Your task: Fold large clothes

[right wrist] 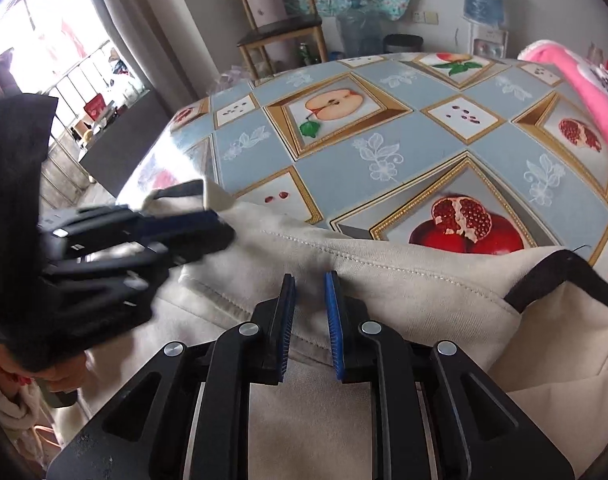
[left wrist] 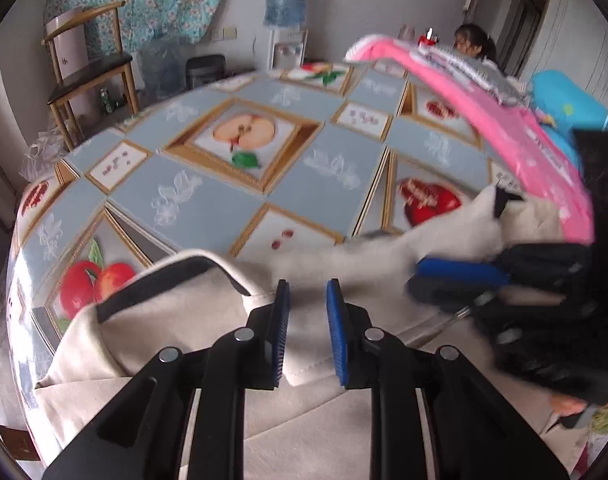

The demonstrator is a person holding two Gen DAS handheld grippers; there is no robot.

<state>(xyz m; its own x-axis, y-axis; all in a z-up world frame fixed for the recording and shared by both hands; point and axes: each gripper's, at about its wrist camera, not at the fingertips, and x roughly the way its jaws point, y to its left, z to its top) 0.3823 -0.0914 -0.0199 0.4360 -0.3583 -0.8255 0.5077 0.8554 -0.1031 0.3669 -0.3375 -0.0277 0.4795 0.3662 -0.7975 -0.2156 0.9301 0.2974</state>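
A cream garment with black trim [left wrist: 176, 320] lies bunched on the near part of the table and also shows in the right wrist view [right wrist: 423, 292]. My left gripper [left wrist: 307, 286] is open, its blue-padded fingers a little apart above a fold of the cloth. My right gripper [right wrist: 309, 278] is open too, over a stitched fold. Each gripper shows in the other's view, blurred: the right gripper [left wrist: 459, 274] at the right, the left gripper [right wrist: 184, 224] at the left, both low over the garment.
The table carries a fruit-patterned blue and gold tablecloth [left wrist: 240, 184]. A pink cloth [left wrist: 523, 132] and a blue item [left wrist: 563, 104] lie at the table's right. A wooden chair [left wrist: 84, 72], a water dispenser [left wrist: 286, 20] and a seated person [left wrist: 471, 42] are behind.
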